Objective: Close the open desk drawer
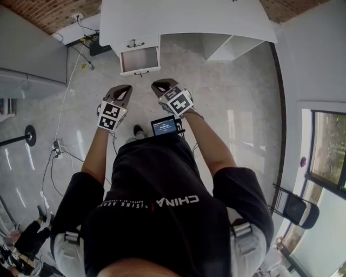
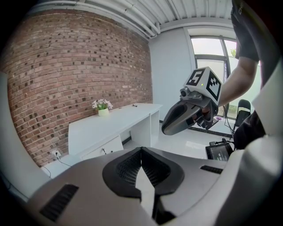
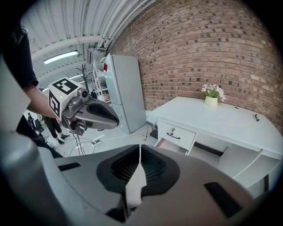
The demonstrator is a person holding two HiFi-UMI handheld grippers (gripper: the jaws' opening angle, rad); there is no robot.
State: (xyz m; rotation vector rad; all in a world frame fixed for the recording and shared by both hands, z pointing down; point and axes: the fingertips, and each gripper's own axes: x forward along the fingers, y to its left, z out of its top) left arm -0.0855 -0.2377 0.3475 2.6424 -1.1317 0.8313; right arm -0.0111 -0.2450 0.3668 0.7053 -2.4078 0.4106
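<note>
The left gripper (image 1: pixel 123 89) and right gripper (image 1: pixel 165 85) are hovering before the worktop's (image 1: pixel 184 16) open drawer (image 1: pixel 139 59), jaws pressed together, holding nothing.

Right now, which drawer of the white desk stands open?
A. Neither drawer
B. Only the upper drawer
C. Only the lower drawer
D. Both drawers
C: the lower drawer is pulled out so that its inside shows, while the upper drawer above it sits flush in the front of the desk.
</note>
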